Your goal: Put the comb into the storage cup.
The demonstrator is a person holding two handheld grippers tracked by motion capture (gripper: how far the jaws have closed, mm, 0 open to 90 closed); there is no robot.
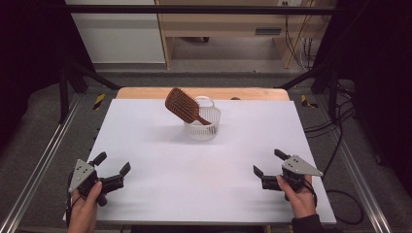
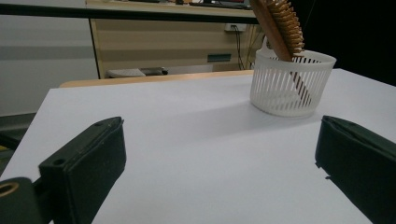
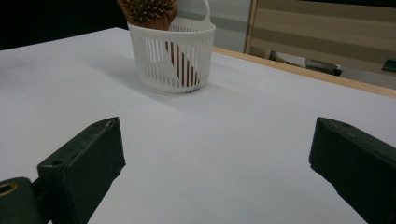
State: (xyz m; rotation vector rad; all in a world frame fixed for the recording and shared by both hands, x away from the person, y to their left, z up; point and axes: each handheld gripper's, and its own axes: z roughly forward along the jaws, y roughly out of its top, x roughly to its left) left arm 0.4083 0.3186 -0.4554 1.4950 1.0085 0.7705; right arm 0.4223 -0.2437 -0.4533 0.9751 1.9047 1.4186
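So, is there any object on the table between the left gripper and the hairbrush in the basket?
Nothing visible. Between the open left gripper and the hairbrush leaning in the white basket lies bare white table.

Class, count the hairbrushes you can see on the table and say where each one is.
1. The wooden hairbrush stands handle-down in the white slatted basket at the far middle of the white table, its head leaning out over the rim. Nothing else seems hidden inside.
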